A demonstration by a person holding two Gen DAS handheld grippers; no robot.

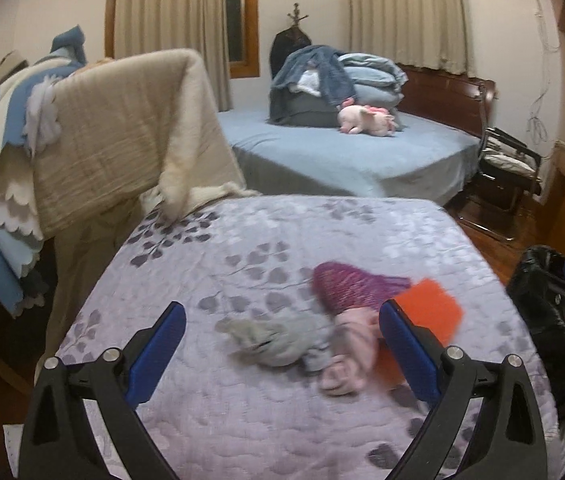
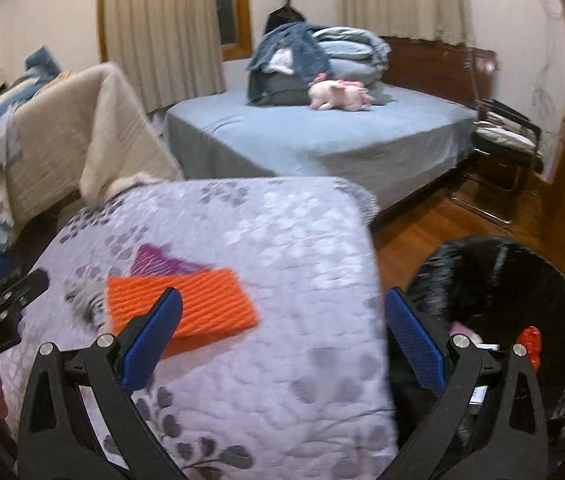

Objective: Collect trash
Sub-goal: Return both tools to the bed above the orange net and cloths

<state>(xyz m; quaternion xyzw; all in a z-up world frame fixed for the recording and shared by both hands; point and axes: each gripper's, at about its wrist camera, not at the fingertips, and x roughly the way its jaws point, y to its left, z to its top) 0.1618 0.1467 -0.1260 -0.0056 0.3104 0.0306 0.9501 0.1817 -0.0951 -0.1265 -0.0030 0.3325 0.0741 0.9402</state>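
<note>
Trash lies on a lilac quilted surface (image 1: 242,248): a grey crumpled piece (image 1: 278,340), a pink crumpled piece (image 1: 352,356), a purple foam net (image 1: 346,284) and an orange foam net (image 1: 434,312). My left gripper (image 1: 282,344) is open, its fingers either side of the grey and pink pieces. In the right wrist view the orange net (image 2: 202,300) and purple net (image 2: 158,262) lie left of centre. My right gripper (image 2: 282,340) is open and empty over the quilt's right edge, beside a black-lined bin (image 2: 522,280) holding some trash.
A beige cloth drapes over a rack (image 1: 122,132) at the left. A blue bed (image 1: 342,152) with bedding and a pink plush toy (image 1: 366,118) stands behind. A metal chair (image 1: 506,168) and wooden floor (image 2: 434,220) are at the right.
</note>
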